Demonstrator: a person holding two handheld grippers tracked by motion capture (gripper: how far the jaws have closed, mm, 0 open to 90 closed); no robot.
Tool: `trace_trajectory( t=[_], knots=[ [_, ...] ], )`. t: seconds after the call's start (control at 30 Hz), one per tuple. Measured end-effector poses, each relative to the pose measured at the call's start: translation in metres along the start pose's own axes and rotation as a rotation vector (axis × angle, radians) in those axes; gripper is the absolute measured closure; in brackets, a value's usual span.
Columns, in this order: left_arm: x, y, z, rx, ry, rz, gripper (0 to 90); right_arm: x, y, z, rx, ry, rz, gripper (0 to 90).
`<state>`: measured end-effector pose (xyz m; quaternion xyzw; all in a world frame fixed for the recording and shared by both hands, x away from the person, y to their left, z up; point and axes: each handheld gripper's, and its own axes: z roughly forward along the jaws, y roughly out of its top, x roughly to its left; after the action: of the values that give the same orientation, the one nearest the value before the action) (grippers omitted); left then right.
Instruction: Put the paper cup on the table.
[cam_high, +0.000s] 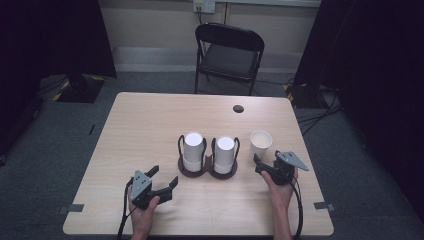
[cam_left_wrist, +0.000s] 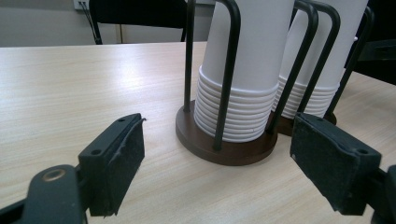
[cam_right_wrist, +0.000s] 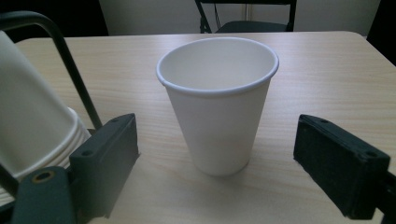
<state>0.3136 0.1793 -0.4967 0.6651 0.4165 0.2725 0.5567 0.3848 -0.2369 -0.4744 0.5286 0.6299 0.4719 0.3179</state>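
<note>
Left gripper (cam_high: 164, 181): jaws spread wide with nothing between the pads; they point up-table and to the right at the cup holder.
Left hand (cam_high: 143, 212): wraps the gripper's body from below, forearm coming in from the near edge of the table (cam_high: 145, 125).
Right gripper (cam_high: 264, 166): jaws wide apart, holding nothing; in the right gripper view the single paper cup (cam_right_wrist: 218, 102) stands upright between the two pads, touching neither.
Right hand (cam_high: 280, 190): grips the body from behind, wrist straight, just short of the cup.
Single paper cup: mouth up, on the table just right of the holder.
Cup holder (cam_left_wrist: 226, 144): dark round bases with black wire loops, carrying two stacks of upside-down white cups (cam_left_wrist: 243, 74).
</note>
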Motion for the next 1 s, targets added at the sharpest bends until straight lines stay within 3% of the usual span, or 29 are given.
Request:
trace_trajectory(
  t=[0.4, 0.47, 0.8, 1.0],
  knots=[
    [0.000, 0.000, -0.001, 0.007, -0.015, -0.032, 17.9, 0.022, -0.008, -0.028, -0.087, 0.016, -0.027, 13.9],
    [0.001, 0.000, -0.001, 0.011, -0.015, -0.036, 17.9, 0.026, -0.010, -0.031, -0.104, 0.007, -0.056, 13.9],
    [-0.003, -0.001, -0.003, -0.012, 0.021, -0.006, 17.8, 0.057, -0.022, -0.047, -0.175, 0.045, -0.104, 14.0],
    [-0.003, -0.001, -0.002, -0.007, 0.032, -0.026, 17.9, 0.073, -0.032, -0.055, -0.210, 0.068, -0.126, 14.4]
  ],
)
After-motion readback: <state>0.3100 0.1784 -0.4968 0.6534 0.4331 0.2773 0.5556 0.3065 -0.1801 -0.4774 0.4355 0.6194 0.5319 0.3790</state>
